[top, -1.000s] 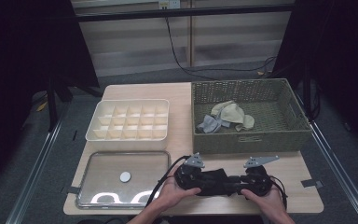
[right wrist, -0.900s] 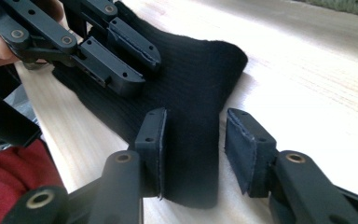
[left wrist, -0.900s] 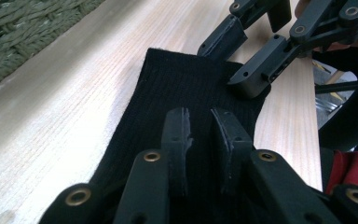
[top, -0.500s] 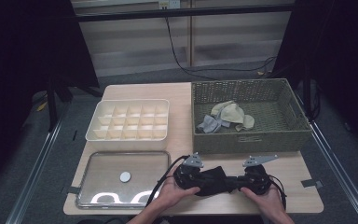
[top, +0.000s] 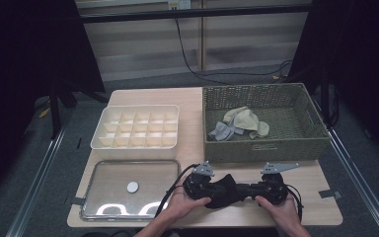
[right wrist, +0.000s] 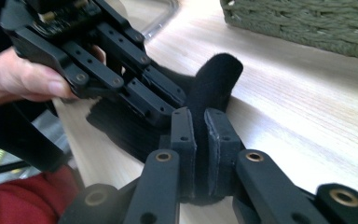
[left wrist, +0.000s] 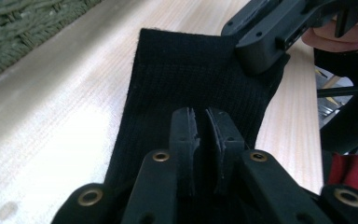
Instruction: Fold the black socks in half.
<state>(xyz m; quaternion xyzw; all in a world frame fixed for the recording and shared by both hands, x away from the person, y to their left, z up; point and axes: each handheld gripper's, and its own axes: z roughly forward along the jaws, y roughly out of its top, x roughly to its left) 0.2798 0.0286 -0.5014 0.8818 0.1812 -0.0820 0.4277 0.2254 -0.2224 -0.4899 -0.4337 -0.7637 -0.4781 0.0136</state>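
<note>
A black knitted sock [top: 225, 193] lies stretched between my two grippers near the table's front edge. My left gripper [top: 216, 190] points right and is shut on one end of the sock [left wrist: 186, 74]; its jaws have just been closing, and the pads [left wrist: 185, 133] pinch the fabric. My right gripper [top: 249, 190] points left and is shut on a raised fold of the sock [right wrist: 218, 77]; its jaws have also just been closing. In each gripper view the other gripper faces it at close range, left gripper [right wrist: 135, 88] and right gripper [left wrist: 265, 37].
A green wicker basket [top: 266, 148] at the back right holds several pale cloth pieces [top: 241, 121]. A white compartment box [top: 135, 143] stands at the back left. In front of it lies a clear tray [top: 98, 197] with a small white disc [top: 132, 186].
</note>
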